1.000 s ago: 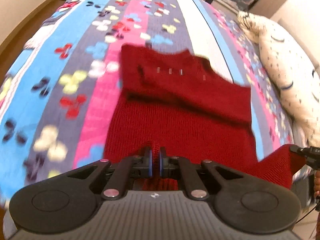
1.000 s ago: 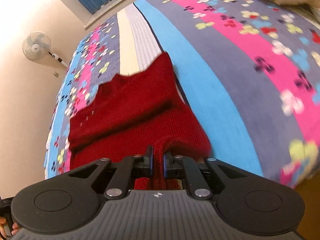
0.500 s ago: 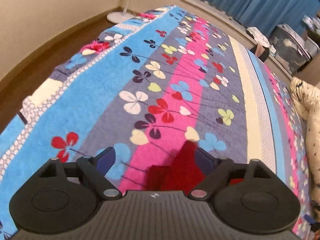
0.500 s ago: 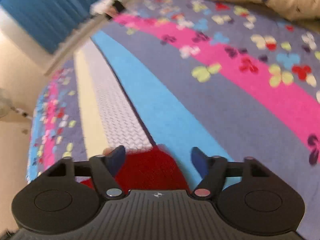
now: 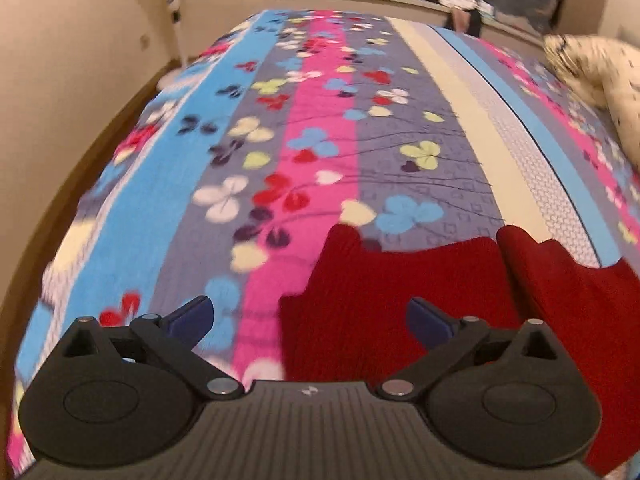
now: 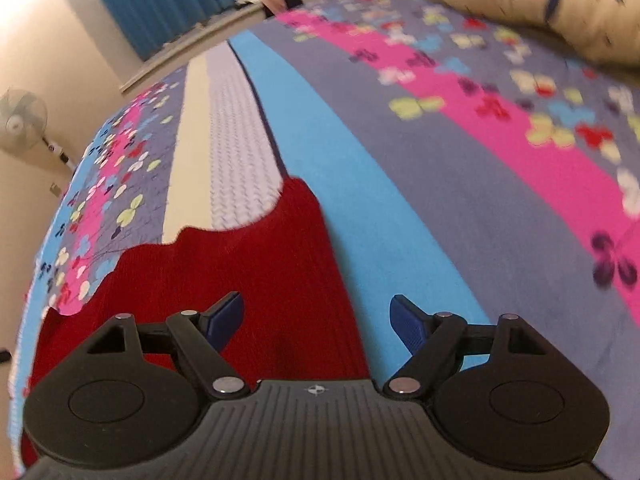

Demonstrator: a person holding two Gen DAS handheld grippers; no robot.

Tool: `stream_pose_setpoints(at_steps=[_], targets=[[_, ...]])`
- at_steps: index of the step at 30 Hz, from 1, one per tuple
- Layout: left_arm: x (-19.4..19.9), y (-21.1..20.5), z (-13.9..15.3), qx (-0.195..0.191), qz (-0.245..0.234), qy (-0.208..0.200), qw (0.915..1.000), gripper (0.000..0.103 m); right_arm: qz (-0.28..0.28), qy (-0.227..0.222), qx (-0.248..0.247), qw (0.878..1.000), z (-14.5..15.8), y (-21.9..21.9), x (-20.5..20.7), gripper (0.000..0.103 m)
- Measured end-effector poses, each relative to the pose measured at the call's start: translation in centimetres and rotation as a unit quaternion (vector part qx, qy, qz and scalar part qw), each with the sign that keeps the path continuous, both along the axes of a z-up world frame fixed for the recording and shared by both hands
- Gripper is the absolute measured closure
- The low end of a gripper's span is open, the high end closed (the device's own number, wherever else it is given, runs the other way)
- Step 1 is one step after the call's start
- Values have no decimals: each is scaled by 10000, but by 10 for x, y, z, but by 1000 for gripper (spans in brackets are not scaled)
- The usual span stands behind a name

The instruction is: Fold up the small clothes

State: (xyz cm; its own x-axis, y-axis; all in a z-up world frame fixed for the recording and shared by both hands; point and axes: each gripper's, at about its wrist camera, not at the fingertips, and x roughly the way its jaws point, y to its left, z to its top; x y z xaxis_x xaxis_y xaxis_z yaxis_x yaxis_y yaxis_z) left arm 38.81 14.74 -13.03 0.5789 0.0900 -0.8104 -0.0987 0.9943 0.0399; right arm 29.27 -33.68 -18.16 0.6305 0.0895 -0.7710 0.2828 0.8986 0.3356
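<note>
Both grippers, pinching the red garment [image 5: 384,304] a second ago, now hover with fingers spread: left gripper [image 5: 308,316] over its left edge, right gripper [image 6: 316,318] over its right edge. The garment lies released on the bed [image 5: 304,128], suggesting one fold is laid down.

The red sweater [image 5: 400,304] runs out of frame below; far bedding [image 6: 520,92] is blurred.

Left hand-held gripper [image 5: 310,318] spread wide, gripping nothing, above red knitted garment [image 5: 400,300] lying flat on striped floral bedspread [image 5: 320,120]; cream pillow [image 5: 600,76] far right.
</note>
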Motion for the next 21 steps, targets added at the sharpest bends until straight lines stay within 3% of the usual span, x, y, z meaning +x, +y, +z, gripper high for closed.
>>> stream_pose_setpoints(at_steps=[4, 8, 10, 13, 15, 16, 17, 18, 21], targets=[[25, -18, -16, 320, -184, 71, 9993, 5, 235, -224, -607, 9976, 2, 16, 31, 23], [41, -26, -38, 477, -513, 193, 9974, 32, 515, -312, -1101, 9921, -5, 26, 54, 31], [45, -29, -47, 664, -571, 245, 9959, 32, 710, -341, -1424, 9867, -10, 34, 61, 42], [51, -30, -63, 840, -636, 432, 9935, 26, 859, -272, -1807, 9794, -21, 42, 73, 42], [53, -27, -69, 790, -641, 504, 9935, 25, 954, -131, -1874, 9775, -32, 44, 82, 56], [53, -24, -69, 655, -666, 529, 9942, 35, 1014, -116, -1939, 9757, -35, 46, 83, 83], [53, -18, -66, 298, -761, 550, 9951, 76, 1112, -35, -2092, 9715, -39, 49, 85, 92], [52, -12, -63, 114, -786, 577, 9952, 92, 1167, -56, -2140, 9698, -39, 51, 83, 92], [41, -1, -38, 16, -801, 353, 9962, 92, 1016, -358, -1974, 9744, -22, 45, 71, 93]])
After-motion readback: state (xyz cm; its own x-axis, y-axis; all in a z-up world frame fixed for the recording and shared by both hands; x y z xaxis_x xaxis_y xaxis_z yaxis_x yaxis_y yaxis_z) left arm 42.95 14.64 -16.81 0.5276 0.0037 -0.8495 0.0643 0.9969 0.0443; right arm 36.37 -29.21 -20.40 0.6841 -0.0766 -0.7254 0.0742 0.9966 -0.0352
